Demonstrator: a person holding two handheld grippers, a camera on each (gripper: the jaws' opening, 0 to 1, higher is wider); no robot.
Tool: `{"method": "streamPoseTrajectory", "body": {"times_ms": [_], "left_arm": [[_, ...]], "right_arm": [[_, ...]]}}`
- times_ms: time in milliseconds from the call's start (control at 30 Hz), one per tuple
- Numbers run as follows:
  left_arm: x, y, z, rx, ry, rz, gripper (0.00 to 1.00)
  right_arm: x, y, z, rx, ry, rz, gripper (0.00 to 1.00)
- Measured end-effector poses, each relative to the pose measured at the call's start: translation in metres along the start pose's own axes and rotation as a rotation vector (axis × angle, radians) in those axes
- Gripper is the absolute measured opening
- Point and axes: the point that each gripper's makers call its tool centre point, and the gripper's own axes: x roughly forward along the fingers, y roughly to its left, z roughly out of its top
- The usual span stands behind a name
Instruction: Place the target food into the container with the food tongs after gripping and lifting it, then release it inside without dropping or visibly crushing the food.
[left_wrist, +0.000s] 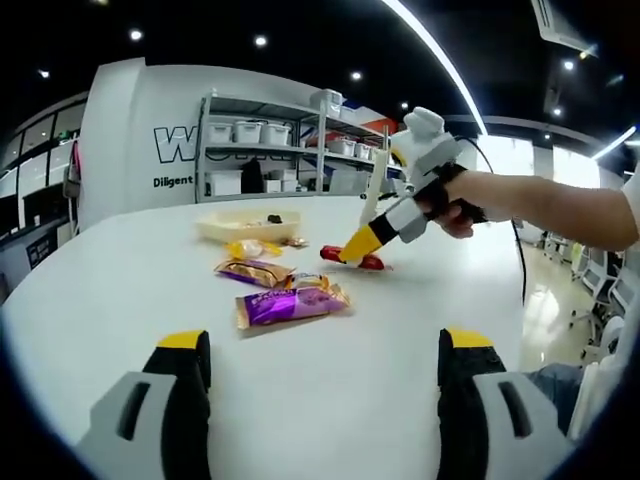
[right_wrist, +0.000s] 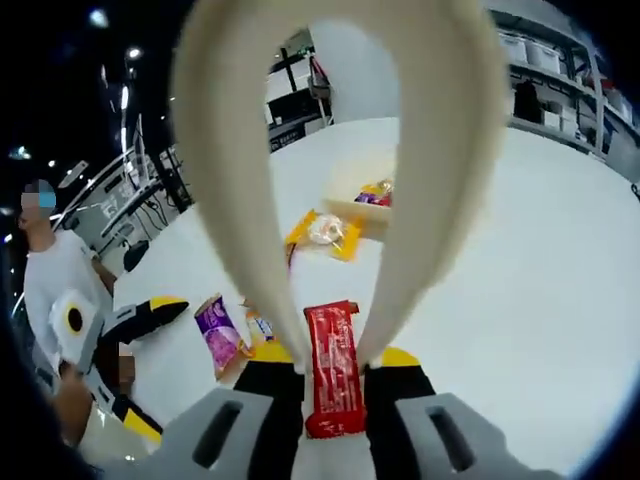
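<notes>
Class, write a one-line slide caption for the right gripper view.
Right gripper holding cream food tongs lined up over a red snack packet on the white table.

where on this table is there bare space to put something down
Bare table runs from the left tool up to the purple packet, along the left edge, and wide to the right of the red packet. It is crowded mid-table: packets cluster between the purple one and the tray, where the right tool works with the tongs.

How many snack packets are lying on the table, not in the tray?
4: a red packet between the tongs, a purple packet nearest, a brown packet behind it, a yellow packet by the tray. More may be hidden.
</notes>
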Motion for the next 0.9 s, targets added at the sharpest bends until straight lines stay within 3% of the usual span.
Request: {"method": "streamPoseTrajectory", "body": {"times_ms": [367, 600, 900], "left_arm": [[0.001, 0.001, 0.0, 0.003, 0.002, 0.009, 0.93], [0.0, 0.002, 0.001, 0.004, -0.005, 0.019, 0.93], [0.001, -0.002, -0.002, 0.023, 0.012, 0.01, 0.93]], "right_arm": [[-0.01, -0.004, 0.066, 0.053, -0.091, 0.056, 0.17], [0.005, -0.019, 0.106, 0.063, -0.107, 0.051, 0.17], [0.04, -0.05, 0.14, 0.068, -0.15, -0.007, 0.17]]}}
